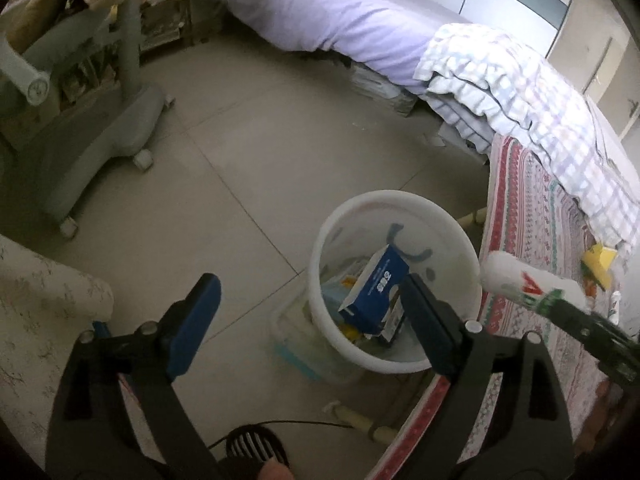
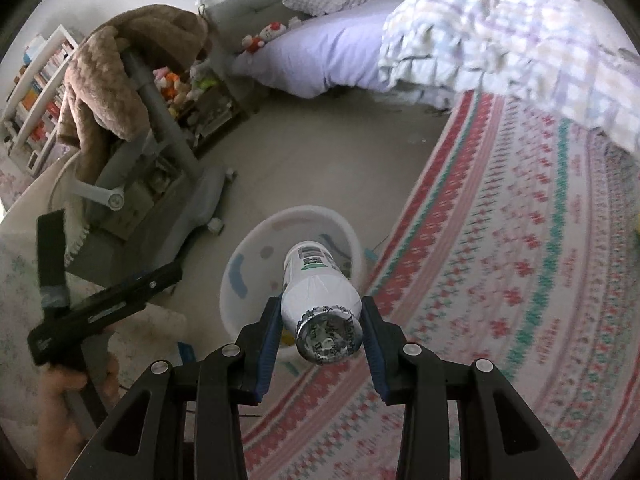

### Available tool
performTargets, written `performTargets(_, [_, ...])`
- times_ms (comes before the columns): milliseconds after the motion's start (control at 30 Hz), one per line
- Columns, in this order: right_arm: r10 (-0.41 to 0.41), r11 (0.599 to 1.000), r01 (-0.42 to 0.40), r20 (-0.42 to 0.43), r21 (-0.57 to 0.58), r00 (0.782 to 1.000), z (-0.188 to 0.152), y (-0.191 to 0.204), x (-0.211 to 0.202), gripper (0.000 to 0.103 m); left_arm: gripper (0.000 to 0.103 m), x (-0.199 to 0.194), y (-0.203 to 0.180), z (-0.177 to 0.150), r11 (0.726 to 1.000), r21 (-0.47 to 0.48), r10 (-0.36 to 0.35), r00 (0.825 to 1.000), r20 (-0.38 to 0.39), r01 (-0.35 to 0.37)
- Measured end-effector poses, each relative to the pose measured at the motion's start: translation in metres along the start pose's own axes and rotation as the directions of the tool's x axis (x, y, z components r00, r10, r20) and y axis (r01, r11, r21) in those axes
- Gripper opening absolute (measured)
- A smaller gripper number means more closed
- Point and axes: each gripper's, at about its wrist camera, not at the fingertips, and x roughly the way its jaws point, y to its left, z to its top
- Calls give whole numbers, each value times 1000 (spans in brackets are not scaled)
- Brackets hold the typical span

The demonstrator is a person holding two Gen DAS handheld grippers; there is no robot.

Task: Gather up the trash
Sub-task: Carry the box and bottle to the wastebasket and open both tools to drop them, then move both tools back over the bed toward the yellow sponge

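Note:
A white bin (image 1: 400,216) stands on the floor beside the patterned bedspread (image 1: 532,216); a blue carton (image 1: 376,292) and other trash lie inside. My left gripper (image 1: 312,300) is open and empty, just left of and above the bin. My right gripper (image 2: 320,320) is shut on a white bottle (image 2: 316,292), held lying along the fingers with its foil-capped end toward the camera, above the bin (image 2: 256,240). The bottle (image 1: 520,276) also shows in the left wrist view, at the bin's right rim.
A grey wheeled chair base (image 1: 92,140) stands on the tile floor at left. A bed with a lilac sheet (image 1: 320,12) and a checked quilt (image 1: 520,92) runs along the back. A yellow item (image 1: 598,260) lies on the bedspread. A clear box (image 1: 304,340) sits under the bin.

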Motion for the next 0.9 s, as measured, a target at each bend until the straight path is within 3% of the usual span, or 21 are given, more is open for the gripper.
performTargets(100, [19,999,-19,-7,28,1000,4,2,16,40,91,1,3,0,1000,-7,-4,1000,-4,4])
performTargets(167, [38,998,-38,1,51,999,7,1,23,48,91,0,4,-1,1000,1,-3,1000,-4,3])
performTargets(233, [40,997,-40,4,69,999,11,0,25,77,92,-1,3,-1,1000,6,-7,1000,-7,7])
performTargets(333, [18,998,-20,31,61,999,14,-4,14,78,99,-6,-2,-1,1000,22,-13,1000,-6,13])
performTargets(600, [-92,990,84,61,115,994,4,-49,-43,79,100,-23,-35,-2,996,49,-75,997,-1,75])
performTargets(767, [-161,975,144,88,167,983,-9,-85,-89,80,100,-28,-74,-5,987,59,-151,989,11,150])
performTargets(900, [-249,957,226,121,182,961,-21,-117,-130,83,100,-23,-113,-9,979,82,-186,983,-15,186])
